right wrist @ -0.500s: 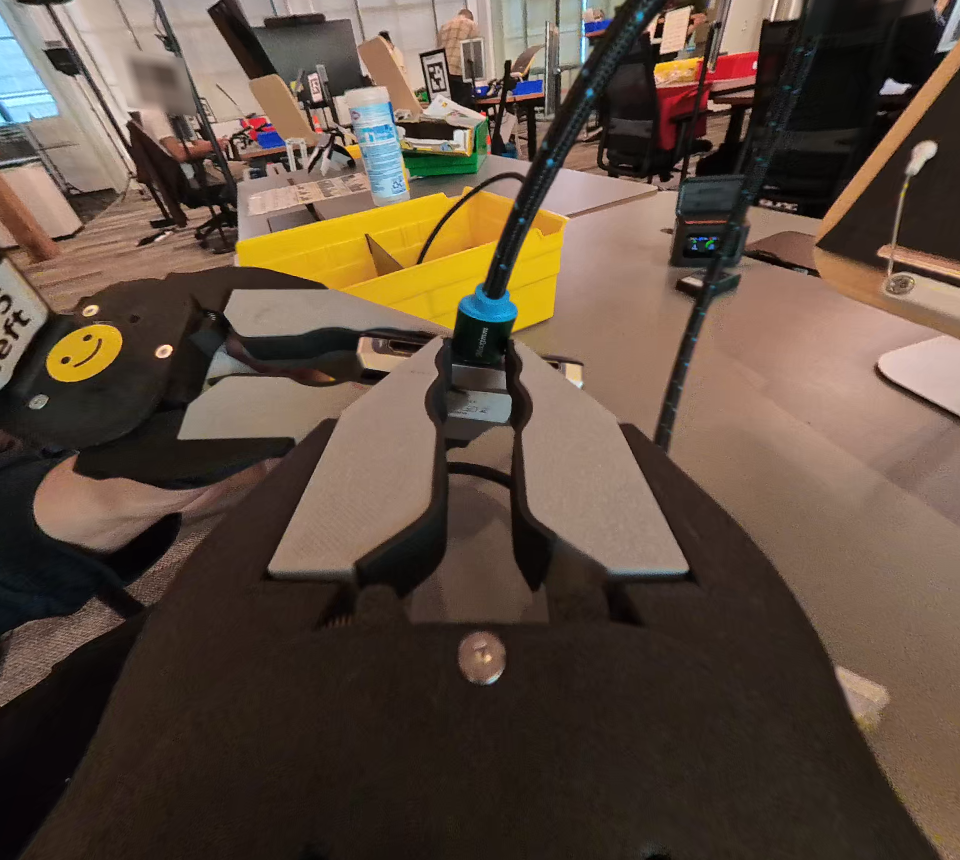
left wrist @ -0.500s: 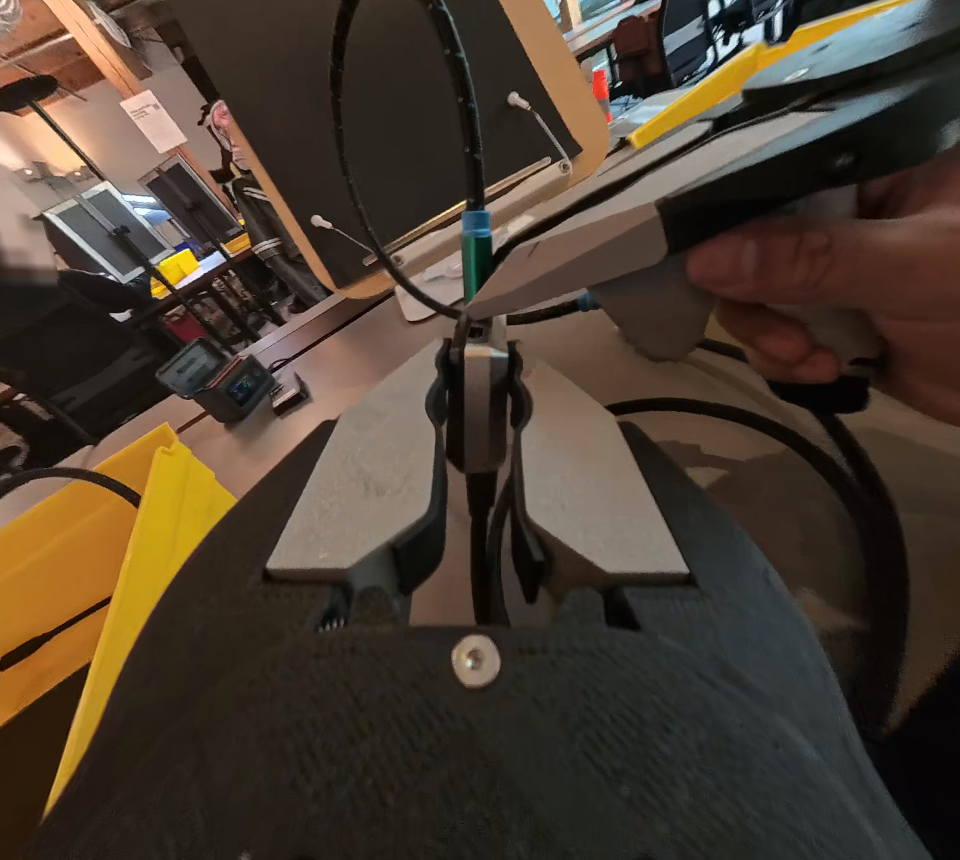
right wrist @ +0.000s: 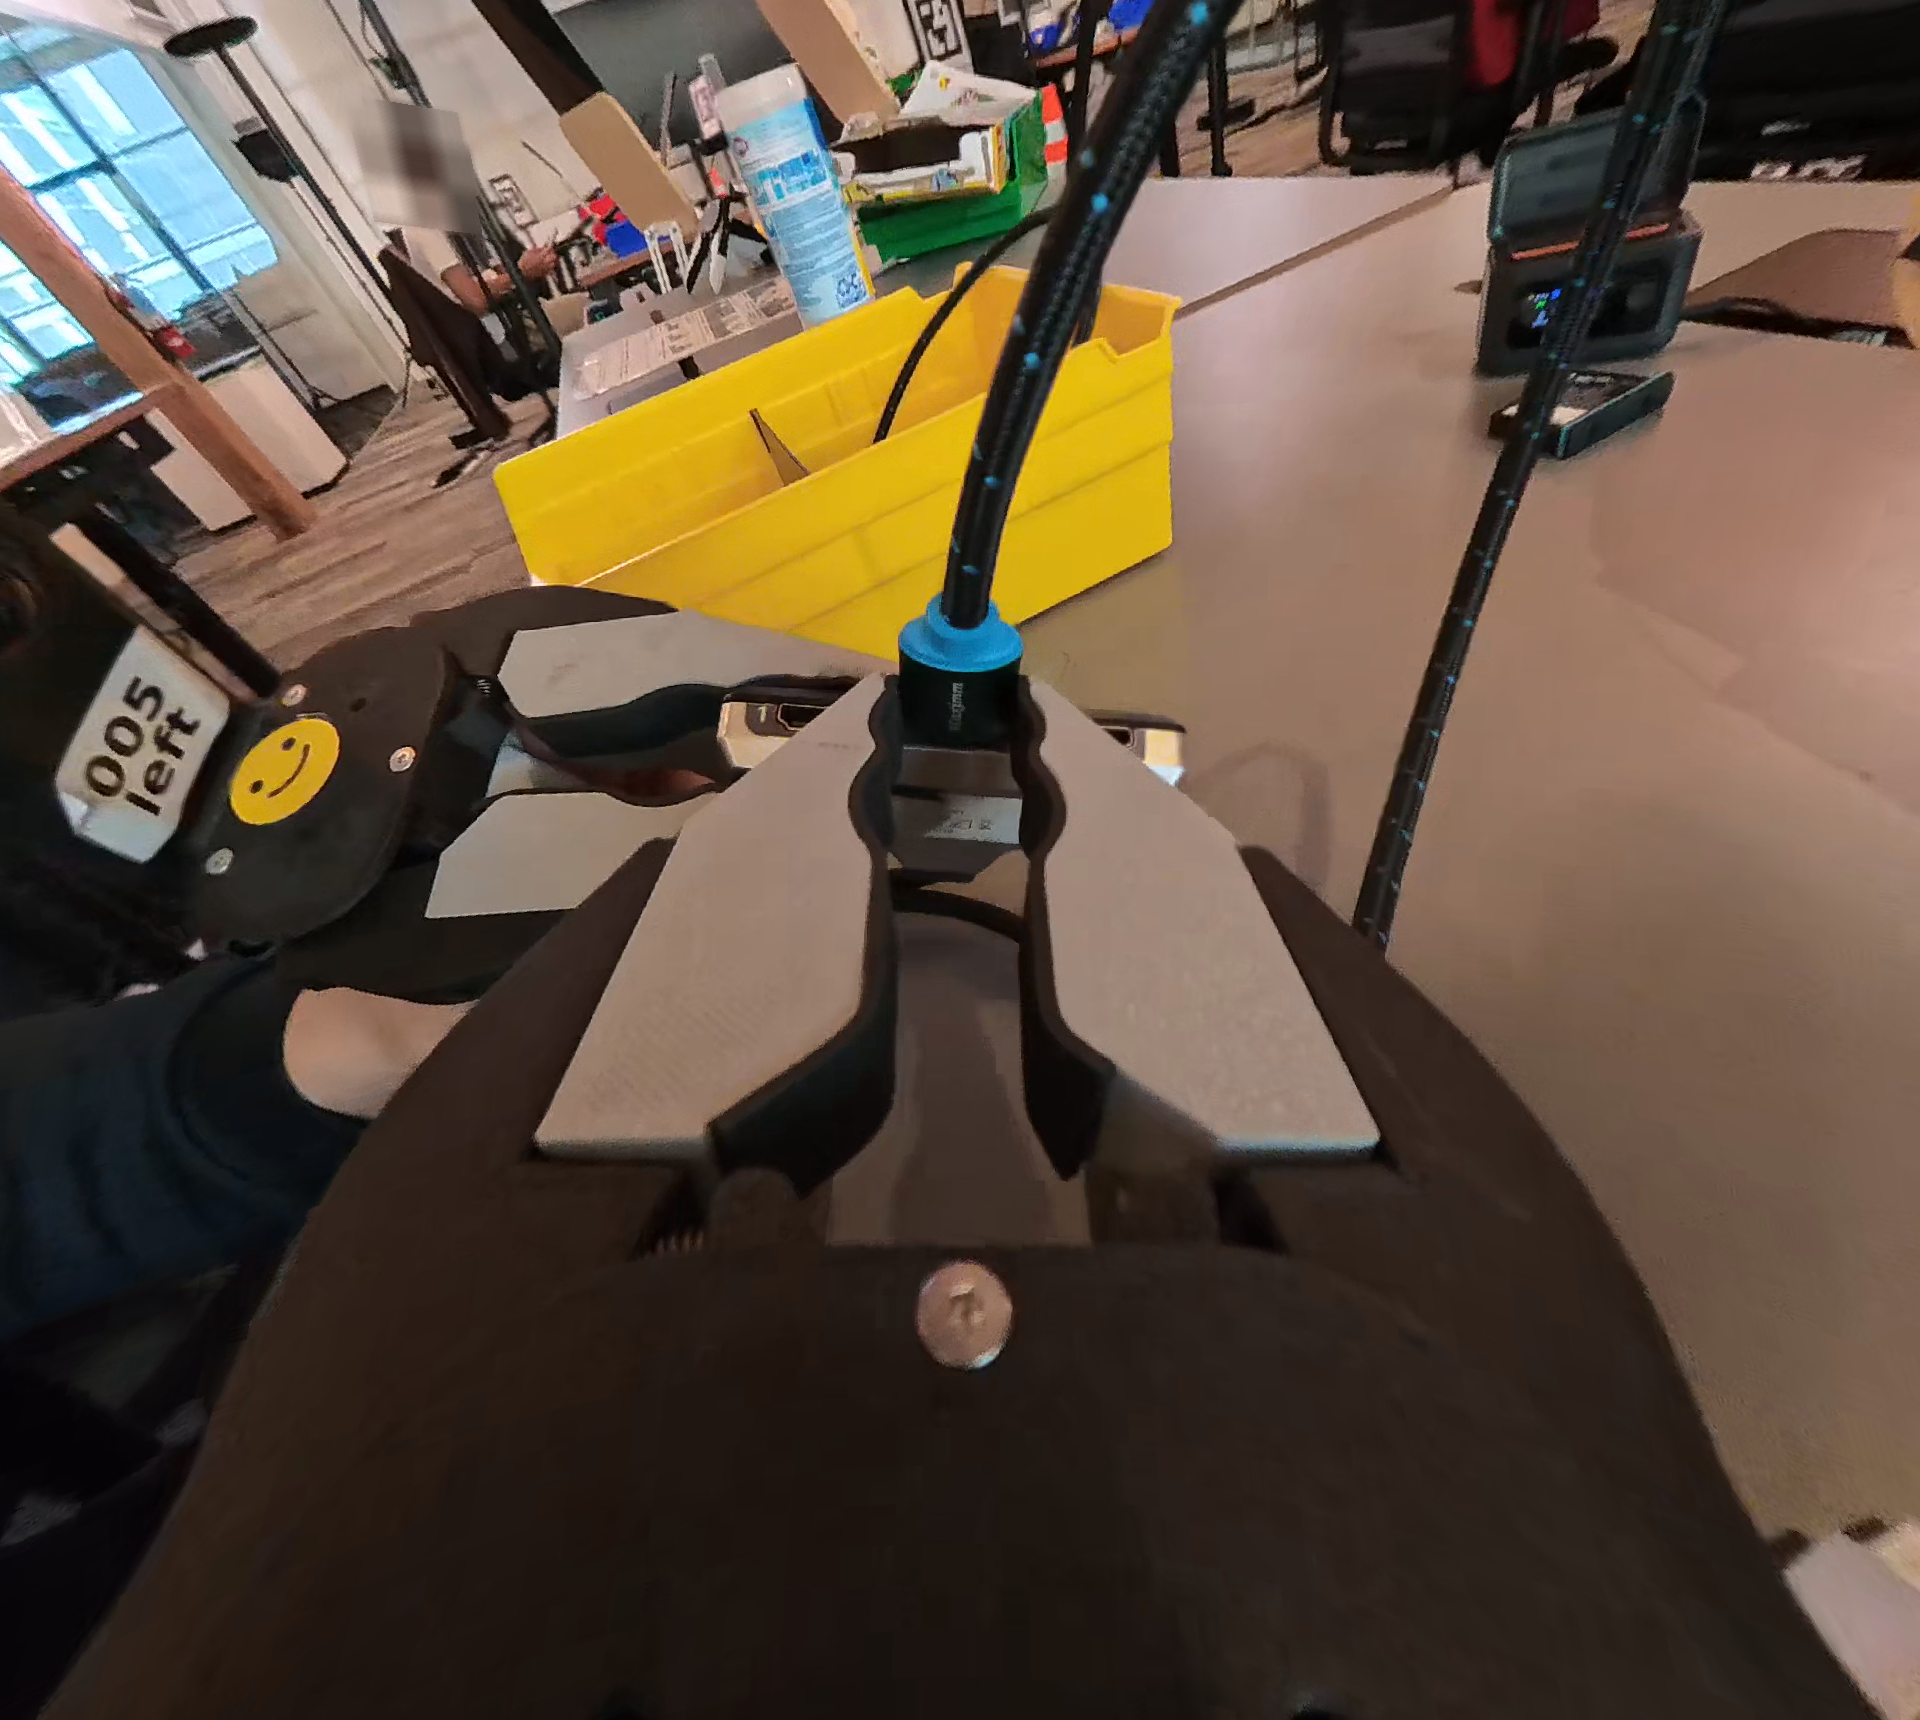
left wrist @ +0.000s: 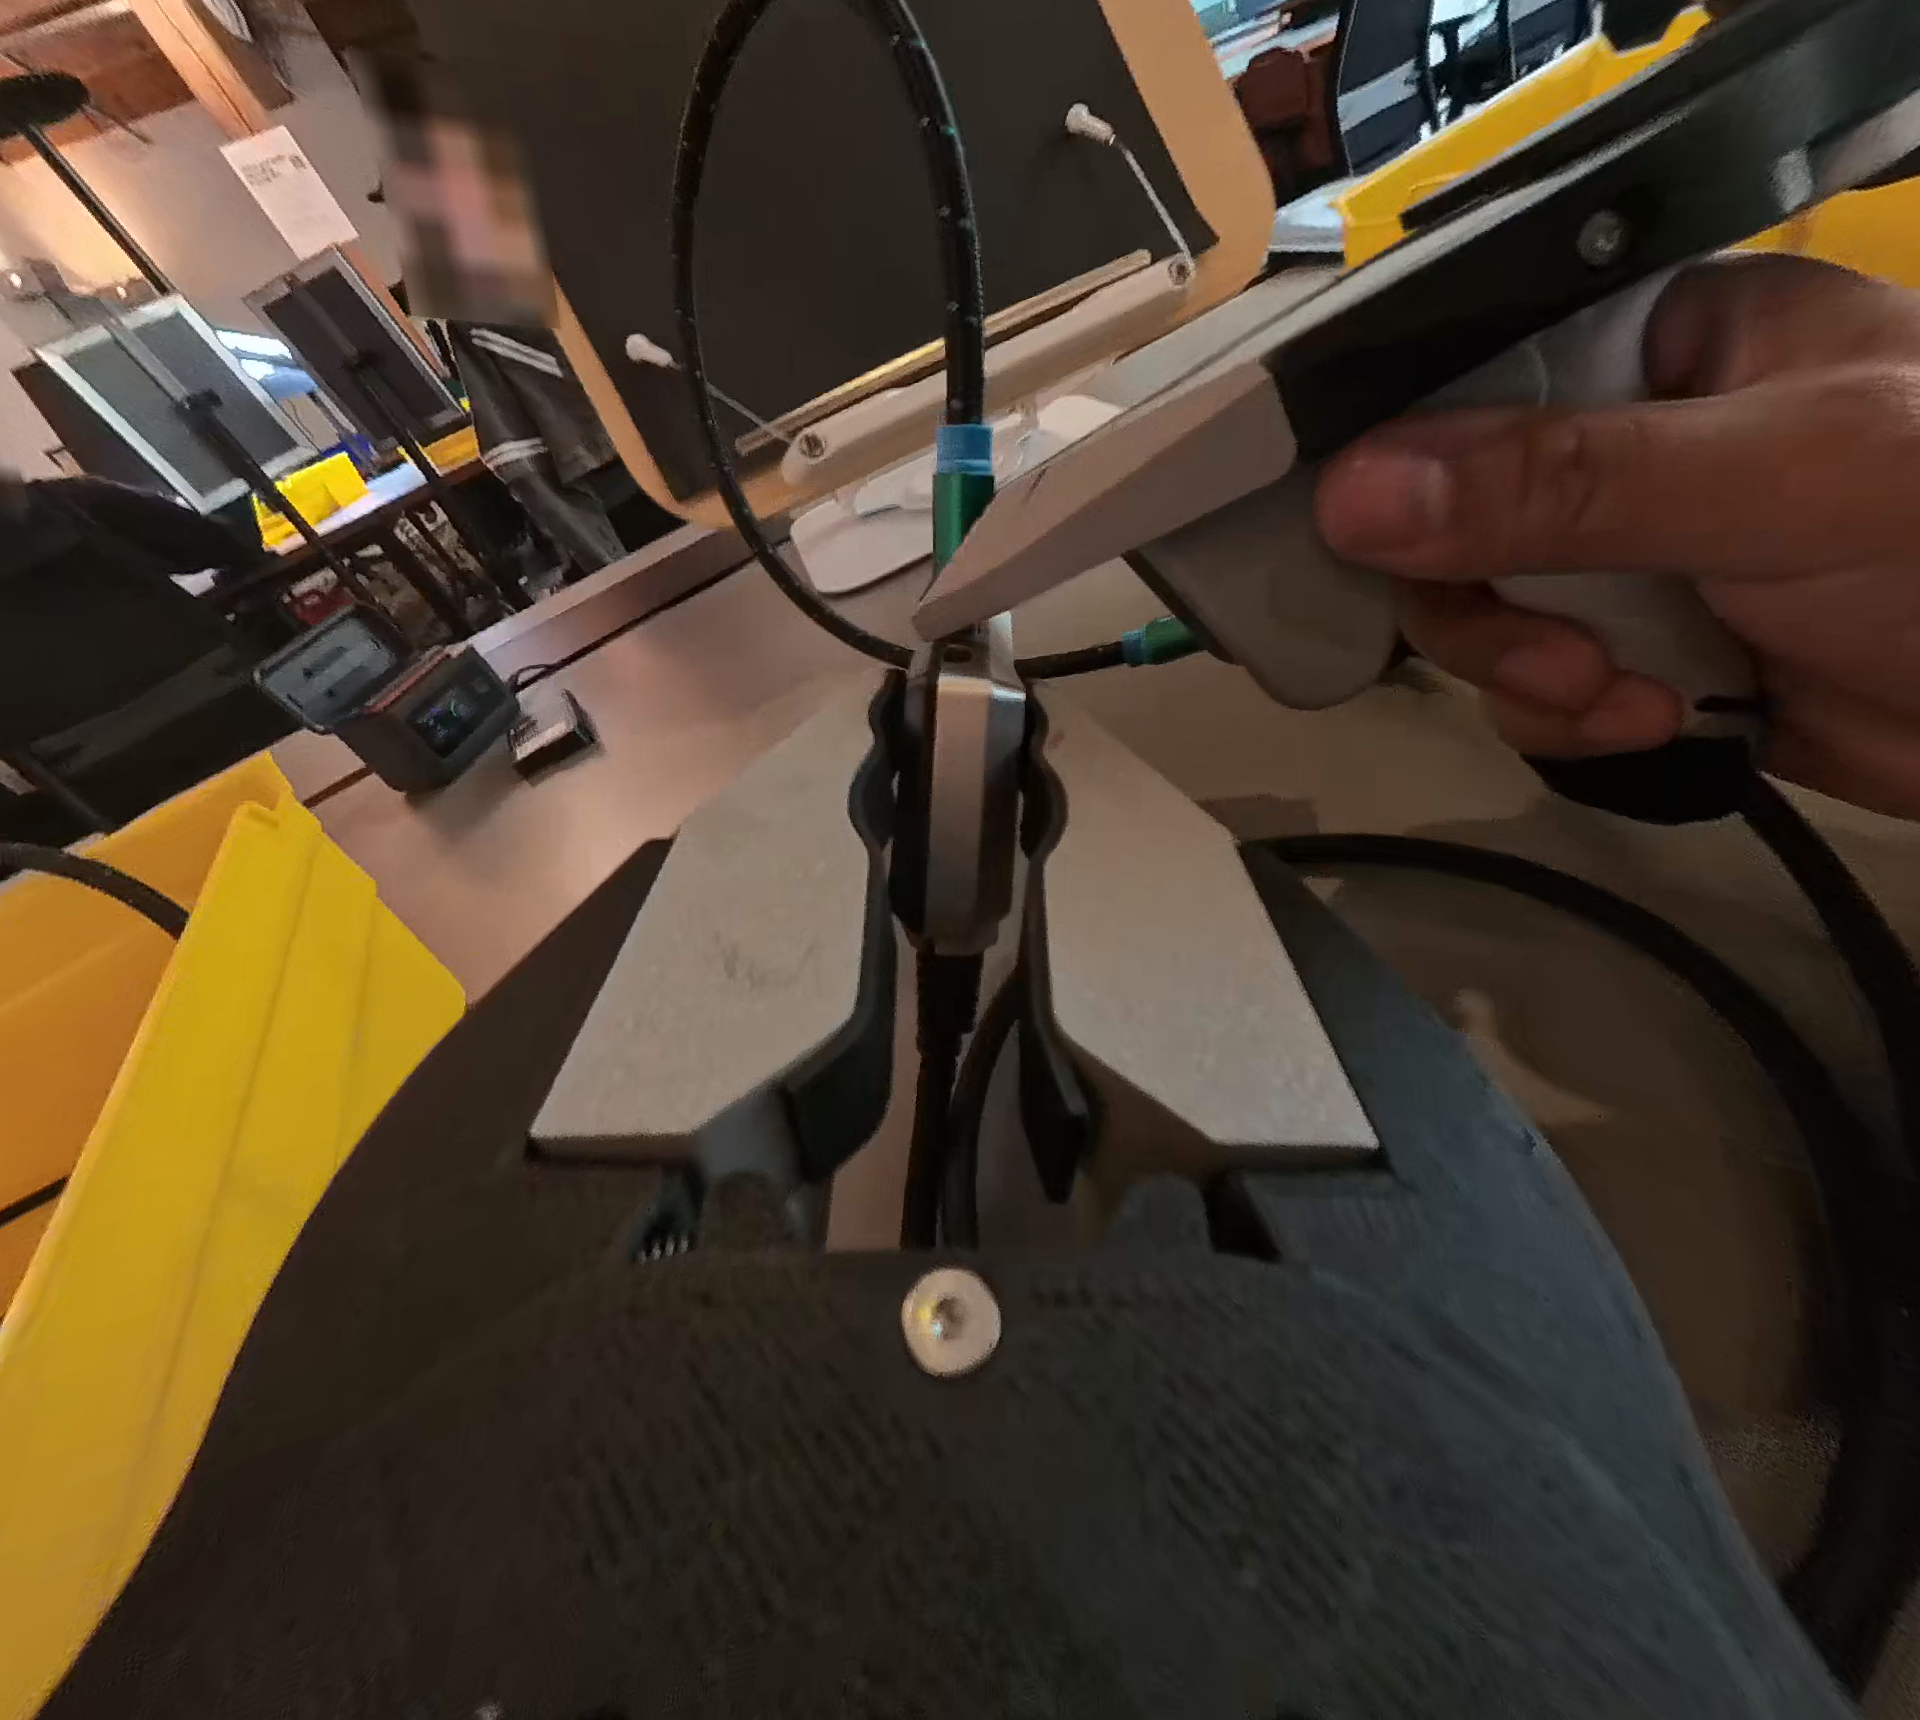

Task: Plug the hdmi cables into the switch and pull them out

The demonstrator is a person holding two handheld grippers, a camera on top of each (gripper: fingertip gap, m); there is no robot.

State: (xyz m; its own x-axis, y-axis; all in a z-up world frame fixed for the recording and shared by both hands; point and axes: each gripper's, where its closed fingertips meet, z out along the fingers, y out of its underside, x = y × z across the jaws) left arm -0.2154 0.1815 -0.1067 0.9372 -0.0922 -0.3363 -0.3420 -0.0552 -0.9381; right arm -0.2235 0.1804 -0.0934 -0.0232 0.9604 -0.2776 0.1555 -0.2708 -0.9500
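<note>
Little has changed: the left claw [left wrist: 956, 797] still clamps the switch [left wrist: 954, 823], the right claw [right wrist: 958, 740] the blue-collared plug [right wrist: 958, 683], seemingly seated. Beyond, a yellow bin [right wrist: 831, 486] holds a divider and black cable.

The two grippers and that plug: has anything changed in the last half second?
Hardly anything. The right gripper stays shut on the blue-collared plug, seated in the silver switch, which the left gripper still clamps. The view shifted slightly; nothing was released. The yellow bin stayed put.
</note>
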